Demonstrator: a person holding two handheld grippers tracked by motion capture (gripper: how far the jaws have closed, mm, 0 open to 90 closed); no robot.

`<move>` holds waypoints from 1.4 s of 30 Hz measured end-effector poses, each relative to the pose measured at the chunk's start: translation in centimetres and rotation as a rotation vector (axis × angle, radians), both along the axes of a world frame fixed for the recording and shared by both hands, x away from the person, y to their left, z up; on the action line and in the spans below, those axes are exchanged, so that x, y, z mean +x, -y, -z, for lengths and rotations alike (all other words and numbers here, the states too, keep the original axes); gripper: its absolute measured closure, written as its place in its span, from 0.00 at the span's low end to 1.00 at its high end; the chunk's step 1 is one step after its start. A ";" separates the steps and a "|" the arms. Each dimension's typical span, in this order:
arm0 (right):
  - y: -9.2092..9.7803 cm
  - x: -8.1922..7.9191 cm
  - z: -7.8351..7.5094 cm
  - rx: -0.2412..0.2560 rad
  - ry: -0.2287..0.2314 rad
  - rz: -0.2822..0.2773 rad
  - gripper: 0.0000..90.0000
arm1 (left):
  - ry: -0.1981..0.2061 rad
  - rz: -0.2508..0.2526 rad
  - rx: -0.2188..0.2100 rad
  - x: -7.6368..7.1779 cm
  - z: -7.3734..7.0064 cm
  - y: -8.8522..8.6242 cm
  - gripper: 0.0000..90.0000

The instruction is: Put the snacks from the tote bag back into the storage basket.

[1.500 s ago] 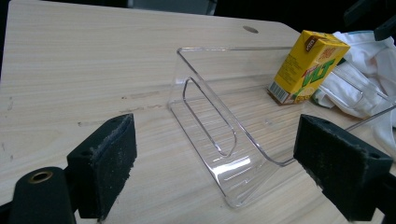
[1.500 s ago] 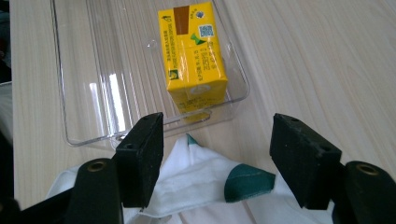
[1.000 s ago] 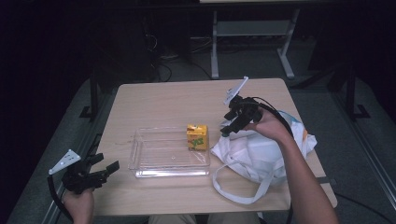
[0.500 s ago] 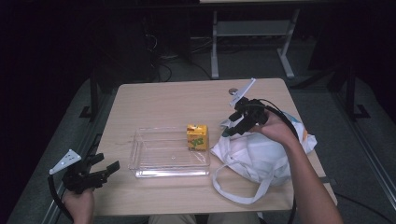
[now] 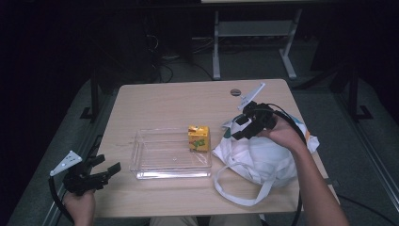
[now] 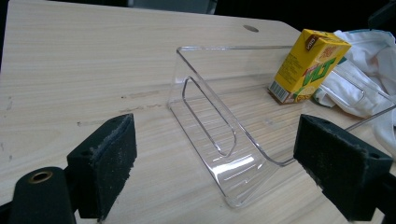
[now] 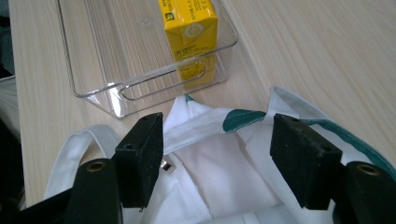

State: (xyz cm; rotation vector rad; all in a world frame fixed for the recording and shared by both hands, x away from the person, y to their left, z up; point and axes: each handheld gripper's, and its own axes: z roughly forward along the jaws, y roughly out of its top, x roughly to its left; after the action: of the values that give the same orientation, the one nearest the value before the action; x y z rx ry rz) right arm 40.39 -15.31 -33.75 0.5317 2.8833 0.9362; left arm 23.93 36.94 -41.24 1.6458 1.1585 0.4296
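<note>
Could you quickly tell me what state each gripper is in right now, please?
Left gripper: open, holding nothing, at the table's near left edge.
Right gripper: open, holding nothing, jaws over the white bag.

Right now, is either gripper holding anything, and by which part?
Nothing is held. The left gripper is open off the table's corner; the right gripper is open above the white bag.

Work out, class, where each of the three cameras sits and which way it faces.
High view: above the person's side, facing forward and down on the table; forearms and both grippers show.
Left gripper view: on the left gripper, looking along its open jaws at the bin.
Right gripper view: on the right gripper, looking down over the bag towards the bin.
Shared: the carton stands in the bin in all views.
</note>
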 end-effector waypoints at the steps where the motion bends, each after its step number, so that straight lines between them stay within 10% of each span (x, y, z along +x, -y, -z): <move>1: 0.1 -0.1 0.0 -0.002 -0.002 0.004 0.38 | 0.001 0.002 0.001 0.0 0.0 0.0 0.14; 42: 5.1 -3.1 2.3 0.026 -0.012 0.086 0.39 | -0.007 0.002 0.005 0.1 0.1 0.1 0.14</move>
State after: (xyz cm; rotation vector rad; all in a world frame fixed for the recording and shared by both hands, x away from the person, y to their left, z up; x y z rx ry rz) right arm 37.26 -20.43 -36.04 0.6600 2.8364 0.9617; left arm 23.99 36.80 -41.31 1.6533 1.1618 0.4259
